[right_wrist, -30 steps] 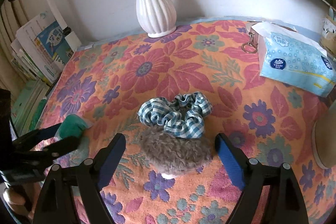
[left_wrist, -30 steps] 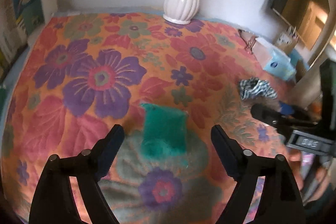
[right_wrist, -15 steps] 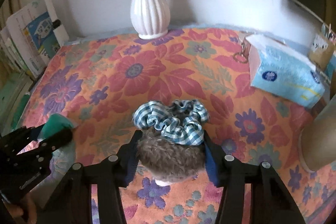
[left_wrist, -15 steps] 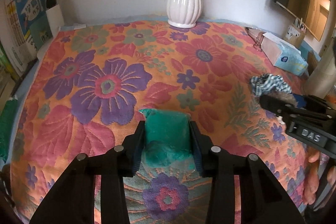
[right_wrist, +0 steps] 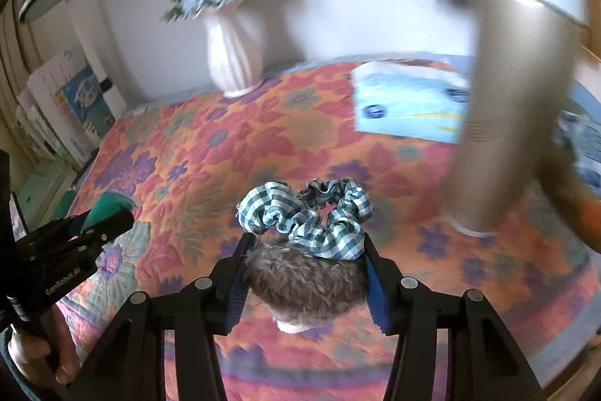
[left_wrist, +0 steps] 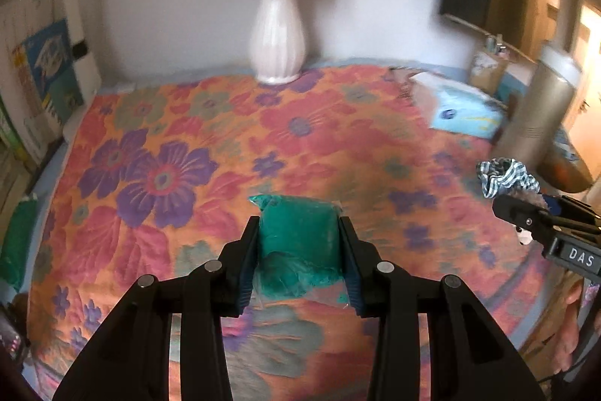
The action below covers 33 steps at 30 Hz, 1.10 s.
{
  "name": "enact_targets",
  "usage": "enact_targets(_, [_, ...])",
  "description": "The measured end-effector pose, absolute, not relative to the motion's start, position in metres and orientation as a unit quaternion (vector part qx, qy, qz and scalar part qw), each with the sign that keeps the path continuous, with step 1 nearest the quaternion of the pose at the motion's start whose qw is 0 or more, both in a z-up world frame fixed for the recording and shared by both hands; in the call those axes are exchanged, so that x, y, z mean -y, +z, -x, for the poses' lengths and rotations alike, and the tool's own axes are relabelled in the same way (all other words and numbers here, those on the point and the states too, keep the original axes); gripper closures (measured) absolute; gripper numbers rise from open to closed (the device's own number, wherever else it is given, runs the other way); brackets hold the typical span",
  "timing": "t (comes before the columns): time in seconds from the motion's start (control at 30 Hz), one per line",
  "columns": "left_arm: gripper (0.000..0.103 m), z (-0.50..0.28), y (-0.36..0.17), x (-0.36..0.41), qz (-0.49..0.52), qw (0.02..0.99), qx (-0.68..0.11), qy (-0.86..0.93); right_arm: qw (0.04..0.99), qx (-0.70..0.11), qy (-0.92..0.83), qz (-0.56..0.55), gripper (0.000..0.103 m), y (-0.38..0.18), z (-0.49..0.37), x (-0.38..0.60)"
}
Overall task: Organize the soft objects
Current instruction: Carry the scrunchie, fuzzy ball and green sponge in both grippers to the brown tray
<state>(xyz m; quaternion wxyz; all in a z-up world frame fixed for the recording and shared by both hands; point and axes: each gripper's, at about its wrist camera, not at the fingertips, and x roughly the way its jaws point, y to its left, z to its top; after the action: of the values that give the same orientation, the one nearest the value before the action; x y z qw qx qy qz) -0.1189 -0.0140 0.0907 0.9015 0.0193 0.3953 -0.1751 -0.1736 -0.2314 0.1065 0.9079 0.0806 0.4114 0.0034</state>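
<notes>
Between the fingers of the left gripper [left_wrist: 300, 243] sits a teal, plush, pillow-shaped soft pad in a clear wrapper [left_wrist: 298, 241], pinched on both flanks so that its far end juts out past the tips and its near end bulges back toward the camera. Gripping across the narrow width likely keeps so squashy a thing from folding or slipping. Whether it is off the flower-patterned orange quilted cloth covering the desk [left_wrist: 319, 138] or only resting on it, I cannot tell.

Between the fingers of the right gripper [right_wrist: 306, 258] a brown, curly-furred plush lump [right_wrist: 306, 282] is clamped the same way, sides pressed by the blue pads. A teal-and-white gingham fabric scrunchie [right_wrist: 306, 213] lies on its far edge, just beyond the tips; whether it is attached or merely draped there is unclear.

Ahead of the left fingers the cloth is bare as far as the white ribbed ceramic vase with blue flowers [left_wrist: 278, 36] at the back wall, so there is open room forward and to the left. Ahead and to the right of the right fingers room is tighter: a tall champagne-coloured cylinder with a white top [right_wrist: 518, 81] stands close, with a pale blue tissue pack [right_wrist: 409, 108] behind it. A swing that way risks a knock; moving toward the other gripper looks safer.
</notes>
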Motion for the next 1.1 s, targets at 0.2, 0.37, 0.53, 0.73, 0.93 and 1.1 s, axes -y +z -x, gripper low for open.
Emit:
enact_targets(0.2, [0.067, 0.152, 0.127, 0.064, -0.027, 0.898, -0.363, -0.247, 0.921, -0.374, -0.024, -0.110, 0.051, 0.136, 0.215, 0.279])
enact_targets(0.37, [0.067, 0.169, 0.149, 0.113, -0.023, 0.881, -0.351, -0.317, 0.928, -0.345, -0.065, -0.126, 0.052, 0.159, 0.248, 0.325])
enact_targets(0.53, [0.067, 0.183, 0.164, 0.173, -0.032, 0.853, -0.342, -0.393, 0.932, -0.317, -0.109, -0.137, 0.051, 0.177, 0.278, 0.372])
enact_targets(0.73, [0.067, 0.198, 0.182, 0.255, -0.071, 0.824, -0.326, -0.457, 0.928, -0.284, -0.175, -0.167, 0.051, 0.190, 0.304, 0.444])
enact_targets(0.93, [0.067, 0.201, 0.196, 0.325, -0.089, 0.822, -0.298, -0.477, 0.922, -0.264, -0.205, -0.193, 0.051, 0.206, 0.302, 0.510])
enact_targets(1.1, [0.067, 0.183, 0.196, 0.368, -0.078, 0.832, -0.294, -0.465, 0.918, -0.274, -0.207, -0.199, 0.051, 0.210, 0.268, 0.553])
